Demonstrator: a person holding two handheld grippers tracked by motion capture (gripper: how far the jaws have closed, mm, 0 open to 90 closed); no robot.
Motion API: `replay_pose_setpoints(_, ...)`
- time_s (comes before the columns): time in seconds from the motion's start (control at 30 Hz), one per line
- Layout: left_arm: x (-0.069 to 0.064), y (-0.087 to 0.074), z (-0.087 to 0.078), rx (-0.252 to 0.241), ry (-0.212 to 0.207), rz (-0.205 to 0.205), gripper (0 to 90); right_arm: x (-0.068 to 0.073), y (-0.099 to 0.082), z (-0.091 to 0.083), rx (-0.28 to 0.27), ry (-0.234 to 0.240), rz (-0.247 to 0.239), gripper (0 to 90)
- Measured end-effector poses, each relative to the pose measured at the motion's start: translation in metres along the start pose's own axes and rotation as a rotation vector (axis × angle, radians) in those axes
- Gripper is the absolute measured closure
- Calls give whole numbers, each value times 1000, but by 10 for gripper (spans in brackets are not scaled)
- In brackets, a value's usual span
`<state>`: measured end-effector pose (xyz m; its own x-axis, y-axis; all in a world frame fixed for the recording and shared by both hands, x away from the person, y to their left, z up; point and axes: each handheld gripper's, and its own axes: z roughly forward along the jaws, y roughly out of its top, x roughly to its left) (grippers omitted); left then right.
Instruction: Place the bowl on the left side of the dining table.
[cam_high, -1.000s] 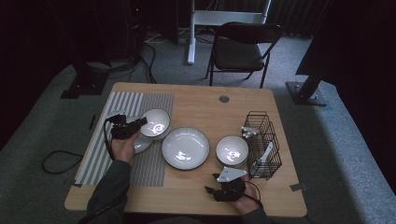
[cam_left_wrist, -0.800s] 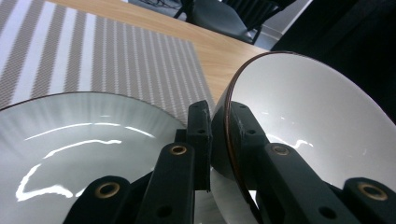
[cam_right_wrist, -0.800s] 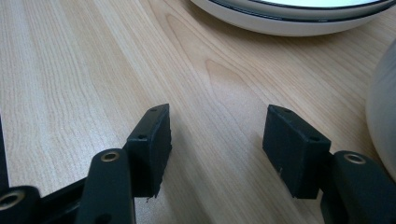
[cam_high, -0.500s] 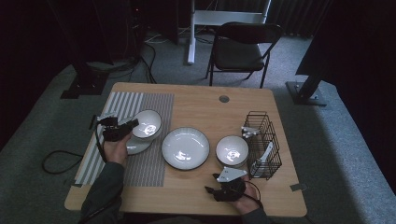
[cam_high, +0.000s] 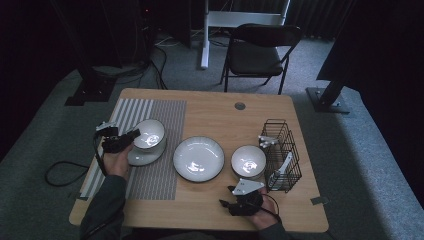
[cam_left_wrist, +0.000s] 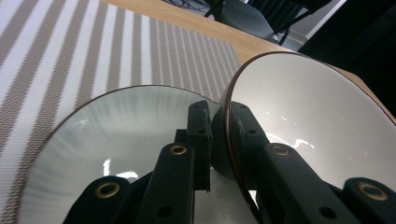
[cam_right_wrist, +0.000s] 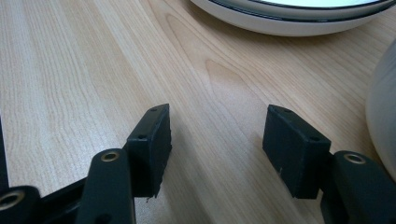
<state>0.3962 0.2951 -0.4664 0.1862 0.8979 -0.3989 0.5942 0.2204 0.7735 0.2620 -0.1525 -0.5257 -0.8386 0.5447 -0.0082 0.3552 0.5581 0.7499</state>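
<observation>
Right hand-held gripper (cam_high: 226, 204) rests on the bench (cam_high: 210, 115) nearest the plate (cam_high: 198, 158), jaws apart (nothing between). Left of the plate, the left hand-held gripper (cam_high: 134, 134) clamps the rim of a tilted bowl (cam_high: 149, 134) above a second bowl (cam_high: 142, 156) on the mat (cam_high: 160, 115).

White brown-rimmed bowl (cam_high: 149, 134), tilted, pinched at rim, over plate (cam_high: 142, 156), striped mat.
</observation>
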Motion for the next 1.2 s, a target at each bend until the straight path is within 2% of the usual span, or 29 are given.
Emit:
replay_pose_setpoints(0.4,17,-6,-2,13,48,-19,812,0,0,0,1,-1,2,411)
replay_pose_setpoints(1.2,36,-12,-2,25,112,-41,809,0,0,0,1,-1,2,412)
